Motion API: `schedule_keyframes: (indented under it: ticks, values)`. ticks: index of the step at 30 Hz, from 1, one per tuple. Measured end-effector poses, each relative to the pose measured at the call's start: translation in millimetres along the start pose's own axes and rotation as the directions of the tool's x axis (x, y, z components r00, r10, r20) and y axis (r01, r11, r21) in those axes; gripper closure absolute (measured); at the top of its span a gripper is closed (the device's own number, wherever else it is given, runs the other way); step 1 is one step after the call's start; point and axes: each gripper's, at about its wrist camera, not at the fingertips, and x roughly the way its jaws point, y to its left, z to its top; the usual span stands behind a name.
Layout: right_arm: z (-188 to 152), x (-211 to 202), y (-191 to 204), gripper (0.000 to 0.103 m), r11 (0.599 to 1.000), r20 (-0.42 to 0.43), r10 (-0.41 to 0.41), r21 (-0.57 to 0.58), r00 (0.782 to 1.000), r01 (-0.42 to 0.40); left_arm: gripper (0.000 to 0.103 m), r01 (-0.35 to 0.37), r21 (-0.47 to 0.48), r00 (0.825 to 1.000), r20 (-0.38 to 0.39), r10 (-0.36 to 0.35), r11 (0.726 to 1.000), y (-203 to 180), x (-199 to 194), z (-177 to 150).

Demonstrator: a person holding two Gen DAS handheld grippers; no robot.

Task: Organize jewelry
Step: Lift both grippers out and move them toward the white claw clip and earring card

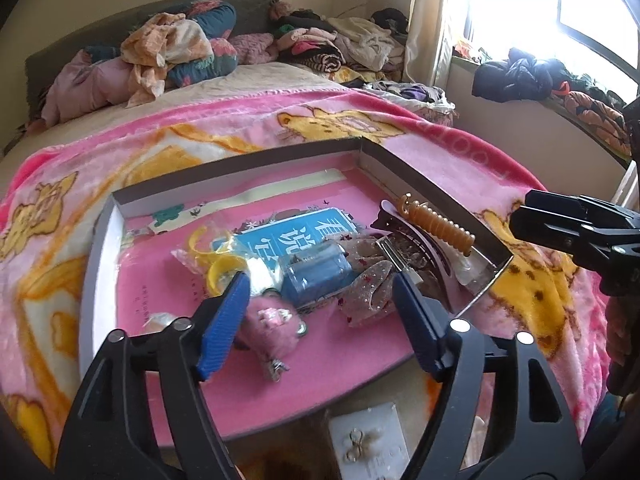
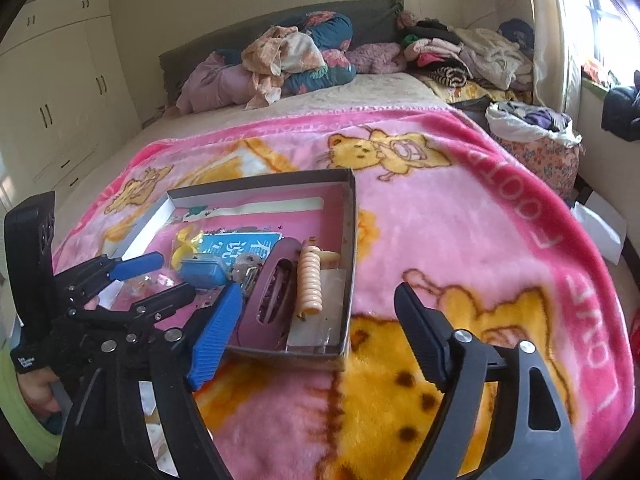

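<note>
Two sets of jaws: both are seen standing wide, with nothing pressed between the pads.
Left gripper (image 1: 318,322): its blue-padded jaws are spread over the near part of the tray (image 1: 94,264); a pink fuzzy charm (image 1: 272,330) lies in the gap between them, untouched by either pad.
Right gripper (image 2: 320,334): its jaws are parted above the pink blanket (image 2: 460,208), at the tray's near right corner; only blanket and that corner are seen between them.
Just past the left jaws: a blue ribbed piece (image 1: 316,276) and a sheer glittery bow (image 1: 366,284) are laid side by side, the bow touching the blue piece.
Left of those: yellow rings in a clear bag (image 1: 208,254) are set against a blue card with white characters (image 1: 288,228).
Right side of tray: a dark oval hair clip (image 2: 272,292) and a ribbed, beaded tan hair clip (image 2: 311,280) are placed along the right wall, close beside each other.
Tray: a shallow grey-walled box with a pink floor, resting on the blanket.
Below the tray edge: a white card with a pair of earrings (image 1: 362,444) is seen in the left wrist view.
Bed: the blanket is spread over it, printed with yellow cartoon animals; heaped clothes (image 2: 296,56) are piled at the far end.
</note>
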Motion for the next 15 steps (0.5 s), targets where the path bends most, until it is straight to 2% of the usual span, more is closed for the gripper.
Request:
schedule_keyframes:
  ticks: [8, 15]
  values:
    - [-11.4, -27.5, 1.4, 0.023, 1.000, 0.028, -0.017, -0.010, 0.999, 0.017, 0.020, -0.008, -0.008, 0.999, 0.053, 0.009, 1.000, -3.6, -29.4, -4.4]
    - [-21.9, -52.7, -3.6, 0.023, 0.999, 0.053, -0.031, 0.007, 0.998, 0.031, 0.018, -0.016, -0.030, 0.996, 0.083, 0.019, 0.999, -1.3, -52.5, -14.6]
